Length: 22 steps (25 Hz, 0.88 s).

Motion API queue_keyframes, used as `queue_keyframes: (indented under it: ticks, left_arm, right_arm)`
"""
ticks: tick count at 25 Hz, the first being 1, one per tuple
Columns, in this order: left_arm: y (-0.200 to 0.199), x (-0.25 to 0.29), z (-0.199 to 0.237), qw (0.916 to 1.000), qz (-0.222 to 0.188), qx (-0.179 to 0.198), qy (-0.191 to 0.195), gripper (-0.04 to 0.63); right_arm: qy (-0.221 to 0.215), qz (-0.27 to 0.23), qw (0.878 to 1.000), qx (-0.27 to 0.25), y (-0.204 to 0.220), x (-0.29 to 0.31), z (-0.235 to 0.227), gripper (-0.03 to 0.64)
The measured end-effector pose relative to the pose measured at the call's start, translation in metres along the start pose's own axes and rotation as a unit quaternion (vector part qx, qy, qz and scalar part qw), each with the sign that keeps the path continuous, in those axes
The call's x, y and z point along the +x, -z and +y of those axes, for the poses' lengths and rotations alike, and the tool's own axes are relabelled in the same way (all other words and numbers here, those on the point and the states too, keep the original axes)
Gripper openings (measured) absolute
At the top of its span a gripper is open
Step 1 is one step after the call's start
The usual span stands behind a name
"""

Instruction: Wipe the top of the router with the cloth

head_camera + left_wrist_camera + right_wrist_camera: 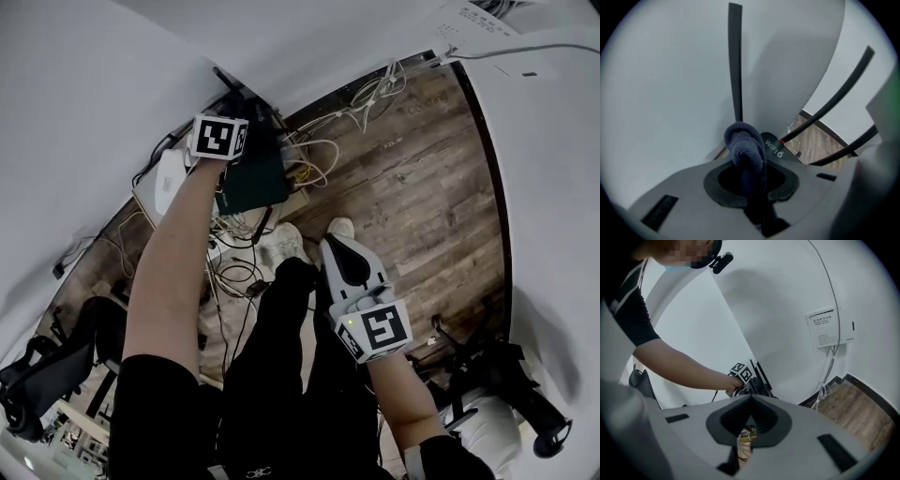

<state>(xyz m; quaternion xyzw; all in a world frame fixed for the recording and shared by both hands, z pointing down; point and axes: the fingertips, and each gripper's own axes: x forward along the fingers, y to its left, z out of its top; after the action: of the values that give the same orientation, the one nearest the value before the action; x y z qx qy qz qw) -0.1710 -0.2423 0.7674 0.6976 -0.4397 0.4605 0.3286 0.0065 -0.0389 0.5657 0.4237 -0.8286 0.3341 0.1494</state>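
- Left gripper view: left gripper (749, 161) has its jaws clamped on a bunched dark blue cloth (746, 143). The fold pokes out at 12 o'clock, right against the edge of the black router (777, 149), which is printed "WIFI 6". One antenna (735, 61) stands upright against the white wall (661, 84); two more slant toward 2 o'clock.
- Right gripper view: right gripper (750, 420) has its jaws pressed together with nothing between them. It is held well away from the router, which sits at about 12 o'clock just past the jaw tips. Wall box (829, 328) is at 2 o'clock, with cables dropping to the wood floor (862, 411).
- Head view: the router is at 11 o'clock, by the wall, under the left gripper's marker cube. Loose cables (239, 272) lie below it. The right gripper is at 5 o'clock, above the person's legs (281, 356).
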Motion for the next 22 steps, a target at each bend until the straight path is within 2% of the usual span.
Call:
queue_keyframes:
  ticks: [2, 4, 8, 11, 16, 22]
  left_arm:
    - [0.003, -0.002, 0.002, 0.9998, -0.008, -0.012, -0.011, 0.066]
    - [0.008, -0.004, -0.002, 0.9999, -0.006, -0.004, -0.010, 0.066]
    - [0.023, -0.007, -0.019, 0.9982, 0.009, 0.051, 0.031, 0.065]
    - [0.038, -0.014, -0.033, 0.9928, 0.010, 0.099, 0.067, 0.066]
    - [0.061, -0.024, -0.061, 0.9758, 0.006, 0.175, 0.131, 0.066]
    - [0.098, -0.038, -0.094, 0.9497, 0.024, 0.245, 0.193, 0.066]
  right_arm:
    - [-0.002, 0.000, 1.000, 0.000, 0.001, 0.000, 0.000, 0.000]
    - [-0.002, 0.000, 1.000, 0.001, 0.002, -0.001, 0.000, 0.000]
    - [-0.007, 0.001, 1.000, 0.002, 0.002, -0.003, 0.003, 0.000]
    - [-0.015, 0.001, 1.000, -0.002, -0.001, -0.002, 0.008, 0.000]
    - [-0.029, 0.000, 1.000, -0.004, -0.002, 0.001, 0.011, 0.000]
    - [-0.040, 0.007, 0.999, -0.009, 0.002, 0.004, 0.014, 0.000]
